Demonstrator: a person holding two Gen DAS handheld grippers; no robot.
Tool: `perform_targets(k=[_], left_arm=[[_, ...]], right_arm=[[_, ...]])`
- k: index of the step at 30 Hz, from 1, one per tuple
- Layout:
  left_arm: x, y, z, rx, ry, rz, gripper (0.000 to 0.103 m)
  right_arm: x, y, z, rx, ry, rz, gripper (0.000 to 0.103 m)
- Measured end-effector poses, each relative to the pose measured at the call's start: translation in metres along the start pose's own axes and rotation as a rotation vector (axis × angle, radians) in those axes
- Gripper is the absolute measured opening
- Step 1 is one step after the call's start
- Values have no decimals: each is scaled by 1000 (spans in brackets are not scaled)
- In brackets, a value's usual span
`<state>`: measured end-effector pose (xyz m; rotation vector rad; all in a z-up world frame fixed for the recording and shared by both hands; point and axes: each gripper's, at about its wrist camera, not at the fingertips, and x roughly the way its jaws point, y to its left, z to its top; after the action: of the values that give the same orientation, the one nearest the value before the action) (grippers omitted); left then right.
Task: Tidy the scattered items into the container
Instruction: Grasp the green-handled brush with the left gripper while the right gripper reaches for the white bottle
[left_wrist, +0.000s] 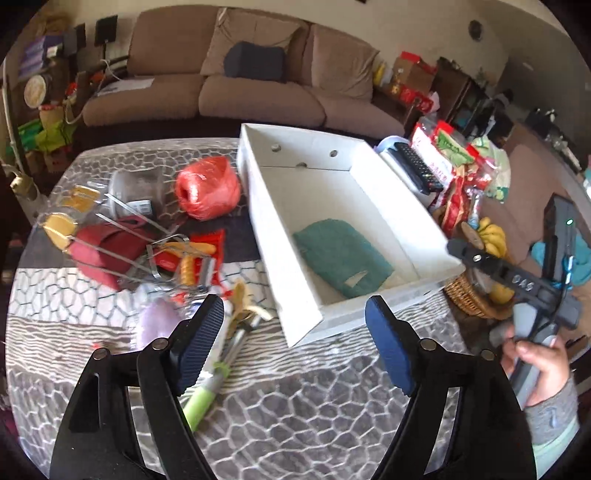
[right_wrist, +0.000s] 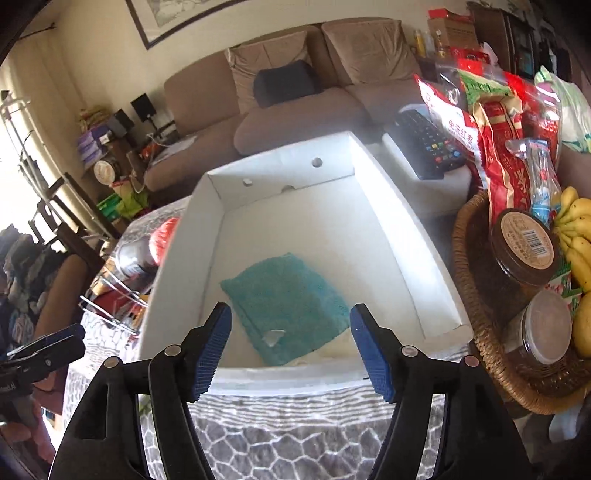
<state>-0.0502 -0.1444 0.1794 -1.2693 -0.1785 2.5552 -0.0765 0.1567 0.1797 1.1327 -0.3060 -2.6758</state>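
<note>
The white cardboard box (left_wrist: 266, 221) lies open on the patterned tablecloth, with a teal cloth (left_wrist: 340, 254) flat on its floor. My left gripper (left_wrist: 293, 314) is open and holds nothing, hovering by the box's near left corner. Left of the box lie a red twine ball (left_wrist: 207, 188), a clear jar (left_wrist: 136, 188), a dark red pouch (left_wrist: 99, 251), an orange peeler (left_wrist: 192, 266), a banana peel (left_wrist: 243, 306) and a green-handled tool (left_wrist: 207, 391). My right gripper (right_wrist: 291, 317) is open and bare above the near end of the box (right_wrist: 388, 206), over the teal cloth (right_wrist: 288, 295).
A wicker basket (right_wrist: 476, 295) with bananas (right_wrist: 580, 229) and brown jars (right_wrist: 524, 247) stands close to the box's right side. A black remote (right_wrist: 428, 144) rests on a white case behind it, beside red snack bags (right_wrist: 498, 122). A brown sofa (left_wrist: 221, 81) lies beyond the table.
</note>
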Motion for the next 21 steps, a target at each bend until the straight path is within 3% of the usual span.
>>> perform_targets(k=[6, 11, 15, 21], left_arm=[[-10, 60, -62, -32, 60, 114, 77], [14, 87, -112, -32, 118, 159, 77], [41, 83, -134, 0, 147, 141, 75], [78, 67, -141, 101, 179, 194, 72]], right_arm=[[-18, 52, -33, -29, 1, 103, 82], [-9, 94, -70, -72, 47, 151, 83], [6, 120, -97, -86, 97, 184, 83], [21, 135, -122, -76, 142, 204, 83]])
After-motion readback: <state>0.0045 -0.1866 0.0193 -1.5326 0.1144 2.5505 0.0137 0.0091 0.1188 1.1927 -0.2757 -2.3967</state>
